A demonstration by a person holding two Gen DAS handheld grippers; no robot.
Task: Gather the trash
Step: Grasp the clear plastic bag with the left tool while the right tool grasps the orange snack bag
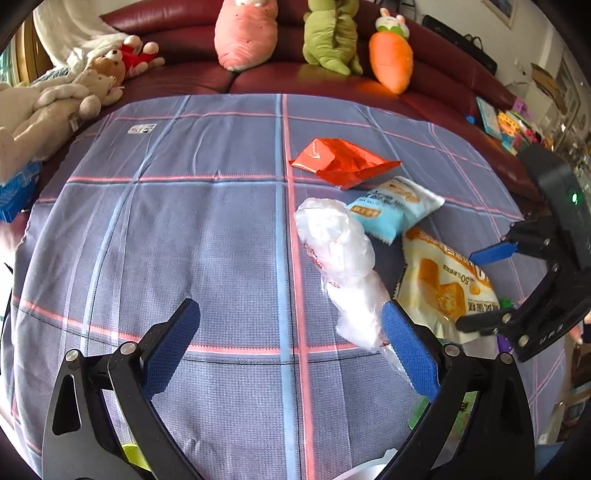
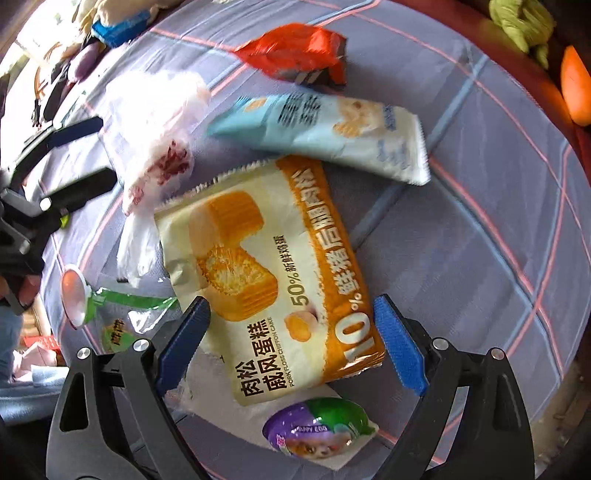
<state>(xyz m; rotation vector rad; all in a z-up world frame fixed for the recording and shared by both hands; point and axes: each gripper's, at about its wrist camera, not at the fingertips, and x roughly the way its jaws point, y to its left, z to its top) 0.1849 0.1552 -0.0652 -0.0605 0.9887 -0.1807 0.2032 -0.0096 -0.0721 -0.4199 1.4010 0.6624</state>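
Trash lies on a checked cloth (image 1: 184, 221). A crumpled clear plastic bag (image 1: 343, 258) is just left of my left gripper's right finger. My left gripper (image 1: 291, 336) is open and empty. A yellow chiffon cake wrapper (image 2: 273, 273) lies between the open fingers of my right gripper (image 2: 291, 332), which is empty and also shows in the left wrist view (image 1: 480, 291). A light blue snack wrapper (image 2: 321, 133) and a red foil wrapper (image 2: 295, 51) lie beyond it. A purple and green toy egg pack (image 2: 317, 428) sits on white paper under my right gripper.
A green and clear packet (image 2: 122, 314) and a round lid (image 2: 72, 295) lie left of the right gripper. A dark red sofa (image 1: 192, 48) behind holds plush toys (image 1: 247, 33), including a carrot (image 1: 391, 55). Toys and books (image 1: 502, 122) are at the right.
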